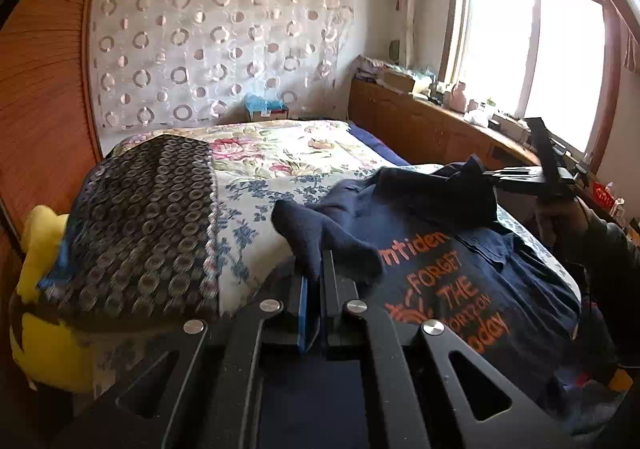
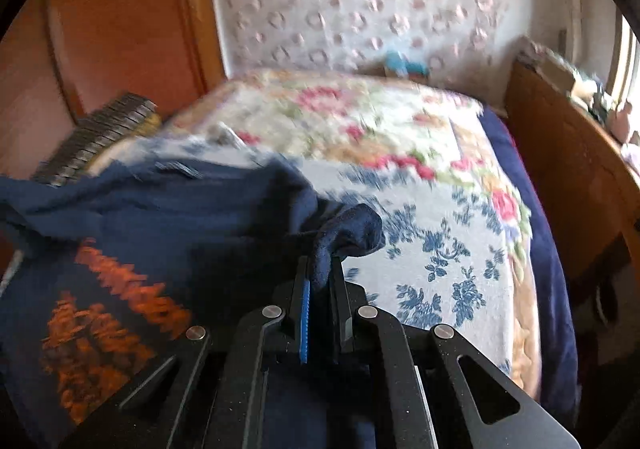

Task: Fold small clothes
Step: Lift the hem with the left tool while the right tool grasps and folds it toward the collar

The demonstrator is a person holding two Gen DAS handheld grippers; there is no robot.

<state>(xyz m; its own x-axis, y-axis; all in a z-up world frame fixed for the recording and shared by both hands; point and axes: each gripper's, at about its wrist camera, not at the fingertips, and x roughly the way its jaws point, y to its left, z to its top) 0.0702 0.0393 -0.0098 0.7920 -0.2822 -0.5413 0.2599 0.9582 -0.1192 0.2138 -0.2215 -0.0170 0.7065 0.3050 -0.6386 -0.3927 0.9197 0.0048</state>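
A navy T-shirt [image 1: 460, 281] with orange lettering lies on the bed, both far corners lifted. In the left wrist view my left gripper [image 1: 320, 263] is shut on a bunched fold of the shirt's left edge. At the right, a person's hand [image 1: 560, 217] holds my right gripper [image 1: 487, 175], which pinches the shirt's far right corner and holds it above the bed. The right wrist view, blurred, shows that right gripper [image 2: 320, 265] shut on a wad of the navy T-shirt [image 2: 140, 229], whose orange print spreads out to the left.
The shirt rests on a floral quilt [image 1: 280, 153] covering the bed [image 2: 440, 177]. A dark ring-patterned cloth [image 1: 148, 209] and a yellow plush [image 1: 44, 349] lie to the left. A wooden cabinet [image 1: 420, 121] with clutter runs along the right under the window. A wooden wardrobe [image 1: 40, 89] stands at left.
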